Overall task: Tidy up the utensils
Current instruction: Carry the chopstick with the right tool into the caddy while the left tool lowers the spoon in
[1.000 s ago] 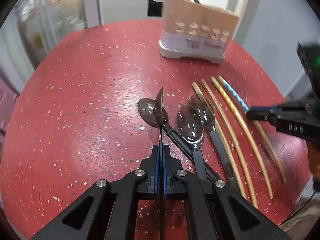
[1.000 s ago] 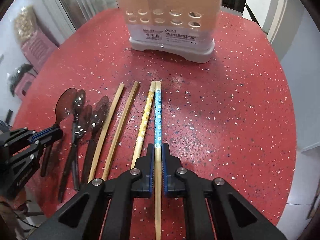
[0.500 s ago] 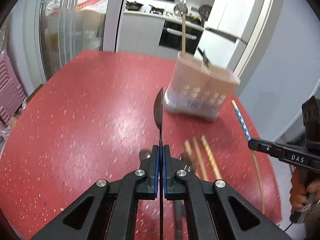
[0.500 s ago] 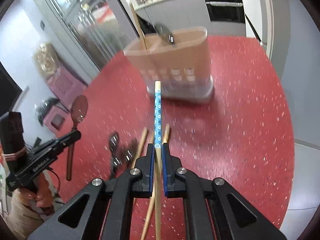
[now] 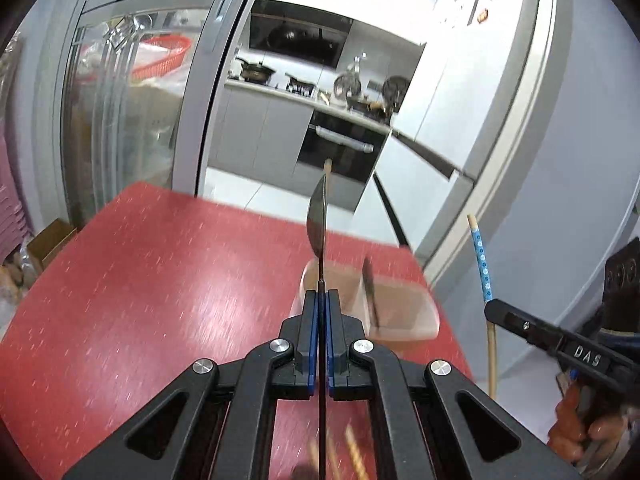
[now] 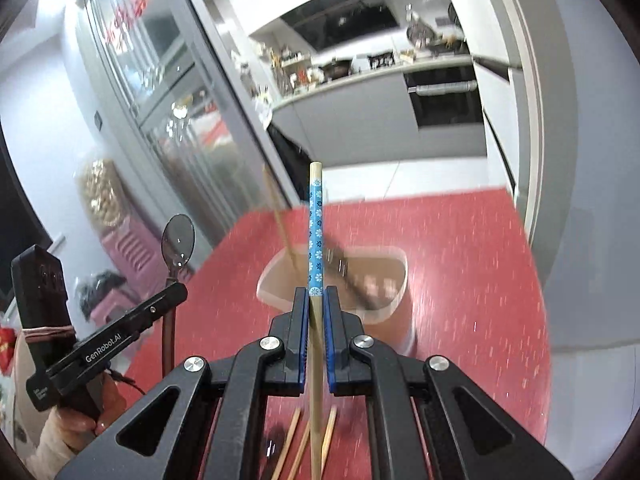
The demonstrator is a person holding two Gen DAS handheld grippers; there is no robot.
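Spoon point(image 5: 318, 216) stands edge-on in the centre of the left view, clamped by its handle in the left gripper point(image 5: 320, 300), bowl pointing up. Right gripper point(image 6: 316, 296) pinches the blue-patterned chopstick point(image 6: 315, 232), also pointing up. Only the right view shows the spoon's round bowl face, at left. Holder point(image 6: 384, 300) sits blurred behind both.

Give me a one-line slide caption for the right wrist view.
Right tool shut on a blue-patterned chopstick above the utensil holder, left tool alongside holding a spoon.
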